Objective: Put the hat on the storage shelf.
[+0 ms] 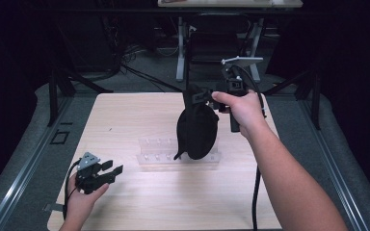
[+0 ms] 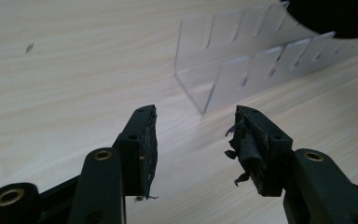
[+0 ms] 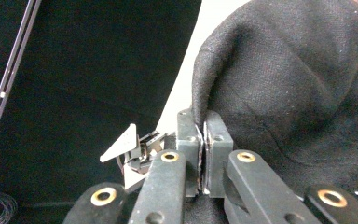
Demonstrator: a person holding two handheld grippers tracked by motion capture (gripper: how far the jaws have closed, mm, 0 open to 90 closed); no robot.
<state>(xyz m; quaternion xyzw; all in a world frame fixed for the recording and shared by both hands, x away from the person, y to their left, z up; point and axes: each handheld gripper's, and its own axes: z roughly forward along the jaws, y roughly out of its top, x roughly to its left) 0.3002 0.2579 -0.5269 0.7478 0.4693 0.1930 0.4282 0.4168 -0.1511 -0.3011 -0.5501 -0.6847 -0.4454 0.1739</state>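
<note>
Black cloth cap (image 1: pixel 197 129) hangs in the air above the middle of the desk (image 1: pixel 125 120), held up by the right gripper (image 1: pixel 206 96), whose jaws are pressed together on a fold of the fabric at its top edge. In the right gripper view the two jaws meet with only the thin pinch of cloth (image 3: pixel 279 93) between them, and the rest of the cap bulges away to the right. The cap's lower end dips down in front of a clear acrylic rack (image 1: pixel 159 153), which stands on the desk just nearer the person than the middle; the cap covers the rack's right part, so whether the two touch cannot be told. The rack has two low walls cut with slots, seen closely in the left gripper view (image 2: pixel 242 60), with the dark cap at the upper right corner above it.

The left gripper (image 1: pixel 112 168) rests low near the desk's near left corner, well apart from the cap, pointing toward the rack. Its jaws stand wide open with nothing between them, and worn black padding frays off both fingertips (image 2: pixel 247 140).

Beyond the far edge of the desk, dark floor, cables and the legs of another table (image 1: pixel 180 48) stand in shadow.
</note>
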